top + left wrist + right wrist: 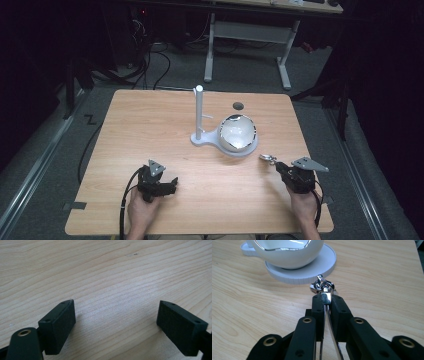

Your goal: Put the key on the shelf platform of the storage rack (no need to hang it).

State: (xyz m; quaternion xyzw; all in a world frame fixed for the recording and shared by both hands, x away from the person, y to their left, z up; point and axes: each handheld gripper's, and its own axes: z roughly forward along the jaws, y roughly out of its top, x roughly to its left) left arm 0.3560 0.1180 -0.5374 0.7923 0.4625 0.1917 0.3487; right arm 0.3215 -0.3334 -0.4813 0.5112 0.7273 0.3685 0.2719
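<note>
Right now I have one wooden table (150, 130) under me, and near its middle one white stand (199, 116) with an upright post and a small peg on it. Just right of the post, on the stand's round base, sits one white bowl (237, 133) with a wavy silver rim; I would call it fragile and keep clear of it. One small dark disc (238, 105) lies on the table beyond the bowl.

On the near left, my left gripper (172, 183) hovers low over bare wood, jaws standing wide with nothing between them. On the near right, my right gripper (276, 165) has its jaws pinched tight on one small shiny metal piece (324, 287), perhaps a keyring or an ornament with a curled silver end. It sits just near and right of the bowl, clear of the base.

My guess is that the piece is light, stiff and slippery, so it could twist or slide between the pads. The flat strip running back between the jaws is the sound place to grip; the curled end should stay free for hooking onto the peg.
</note>
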